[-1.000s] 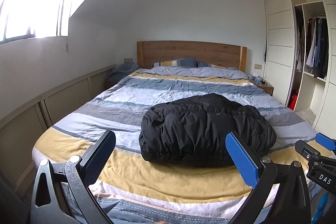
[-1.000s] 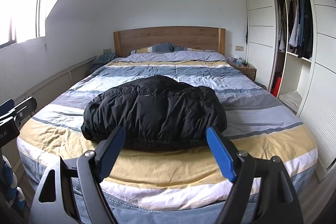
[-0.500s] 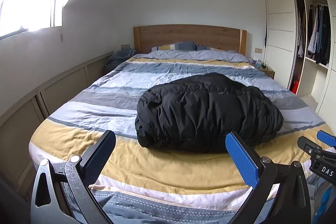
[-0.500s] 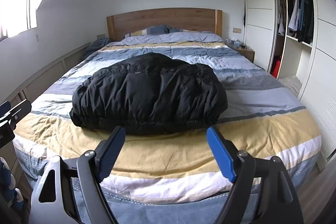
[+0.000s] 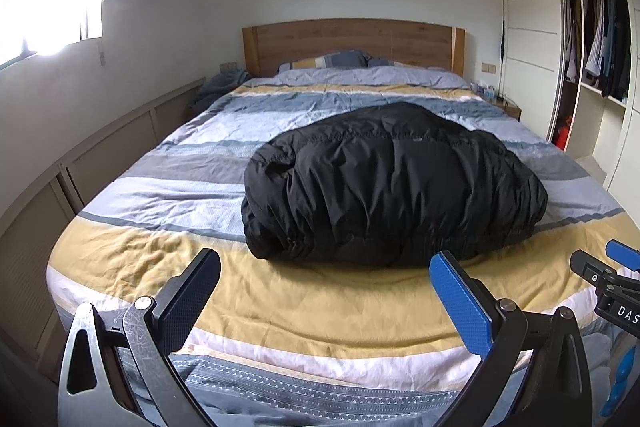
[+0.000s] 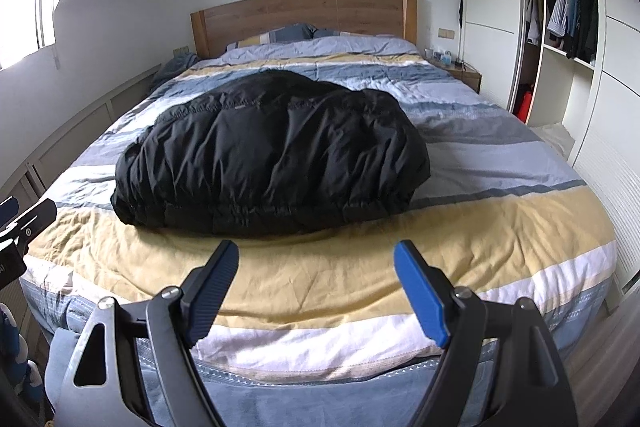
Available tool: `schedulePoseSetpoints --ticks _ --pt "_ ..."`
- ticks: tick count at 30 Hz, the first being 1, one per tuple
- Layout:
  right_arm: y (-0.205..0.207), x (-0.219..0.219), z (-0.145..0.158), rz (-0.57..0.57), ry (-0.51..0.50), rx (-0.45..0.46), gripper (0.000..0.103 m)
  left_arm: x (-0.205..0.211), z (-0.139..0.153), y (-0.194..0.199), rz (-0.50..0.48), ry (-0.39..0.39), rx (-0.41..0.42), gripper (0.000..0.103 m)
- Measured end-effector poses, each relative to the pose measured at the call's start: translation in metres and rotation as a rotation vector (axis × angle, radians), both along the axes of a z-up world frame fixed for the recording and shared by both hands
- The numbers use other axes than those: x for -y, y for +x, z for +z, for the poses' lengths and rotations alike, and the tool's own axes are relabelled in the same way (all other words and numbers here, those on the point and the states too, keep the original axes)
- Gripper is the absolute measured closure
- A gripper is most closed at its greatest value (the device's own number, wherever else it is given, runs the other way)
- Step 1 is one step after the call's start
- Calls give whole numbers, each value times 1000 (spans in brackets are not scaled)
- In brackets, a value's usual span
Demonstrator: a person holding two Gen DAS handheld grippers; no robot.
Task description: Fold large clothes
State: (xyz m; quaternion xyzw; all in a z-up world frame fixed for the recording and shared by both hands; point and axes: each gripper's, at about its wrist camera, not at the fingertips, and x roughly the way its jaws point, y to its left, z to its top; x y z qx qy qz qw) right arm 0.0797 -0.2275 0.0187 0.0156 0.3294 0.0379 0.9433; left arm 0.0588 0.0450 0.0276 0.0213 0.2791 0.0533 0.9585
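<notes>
Black puffy jacket [image 5: 394, 183] lying in a rounded, bundled mound across the middle of the bed [image 5: 280, 311], near the foot end, on the striped cover; elastic hem along the near edge, facing the grippers. Already gathered into a compact heap, which would fit either a finished fold or a bundle waiting to be spread out; impossible to tell which from this alone. Left gripper [image 5: 324, 291] held over the foot of the bed, jaws spread wide, nothing between them. Right gripper [image 6: 316, 287] likewise over the foot of the bed, jaws wide apart and empty, well short of the jacket [image 6: 272, 155]. Probably light for its bulk, soft and springy, with a slick shell: likely to slide under the pads and to puff back up after pressing. Thin pinches of outer fabric likely to slip out; better hold judged to be on the gathered hem at the near edge or on a seam, where the cloth is thicker, one gripper toward each end. Headboard [image 5: 352, 43] and open wardrobe [image 6: 568, 3] well clear of any handling.
</notes>
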Motion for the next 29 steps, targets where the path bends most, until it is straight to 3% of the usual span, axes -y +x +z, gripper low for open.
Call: schedulePoseSetpoints --ticks 11,29 --pt "13 2 -12 -1 -44 -24 24 4 -21 19 -6 18 -49 0" --pt "19 13 -9 -17 -74 -14 24 5 -33 32 -11 63 -67 0"
